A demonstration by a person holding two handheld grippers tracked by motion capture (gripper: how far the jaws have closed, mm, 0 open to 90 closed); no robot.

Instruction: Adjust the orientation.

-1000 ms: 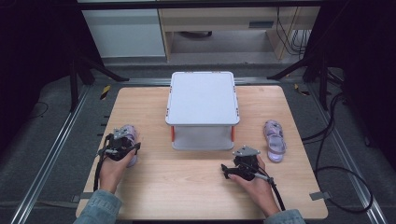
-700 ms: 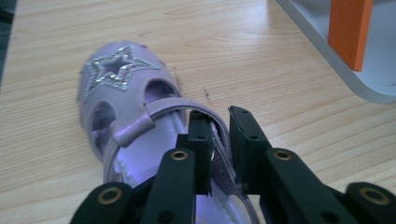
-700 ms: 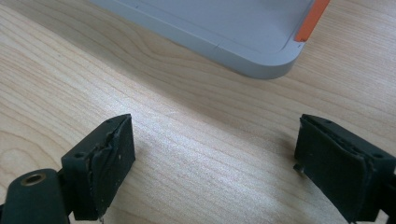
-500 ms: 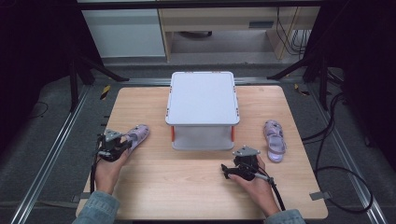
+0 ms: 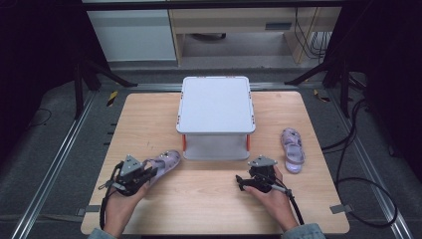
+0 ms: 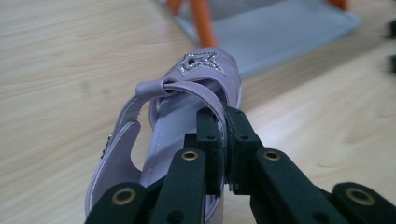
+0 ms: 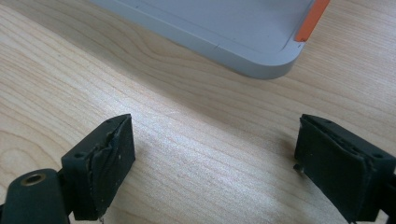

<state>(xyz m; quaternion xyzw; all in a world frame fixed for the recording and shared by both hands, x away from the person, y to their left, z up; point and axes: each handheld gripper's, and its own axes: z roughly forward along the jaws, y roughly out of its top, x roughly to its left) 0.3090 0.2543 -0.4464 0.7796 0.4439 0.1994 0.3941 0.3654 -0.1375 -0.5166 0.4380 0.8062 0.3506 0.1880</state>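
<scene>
Table (image 5: 209, 199): pale wood-grain top, smooth, matt. Shelf unit (image 5: 215, 103): grey matt plastic with glossier orange plastic posts. Held sandal (image 6: 187, 107): soft lilac plastic, satin sheen, with a glittery star. Left gripper (image 6: 223, 140): matt black plastic, brass-coloured rivets.

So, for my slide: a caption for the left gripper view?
Left gripper shut on the strap of a lilac sandal, with the grey rack ahead.

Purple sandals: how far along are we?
Done: left gripper has clamped one purple sandal by its strap. In hand: that sandal, carried toward the grey shelf rack. Left: second sandal lies untouched on the table; right gripper open, idle.
</scene>
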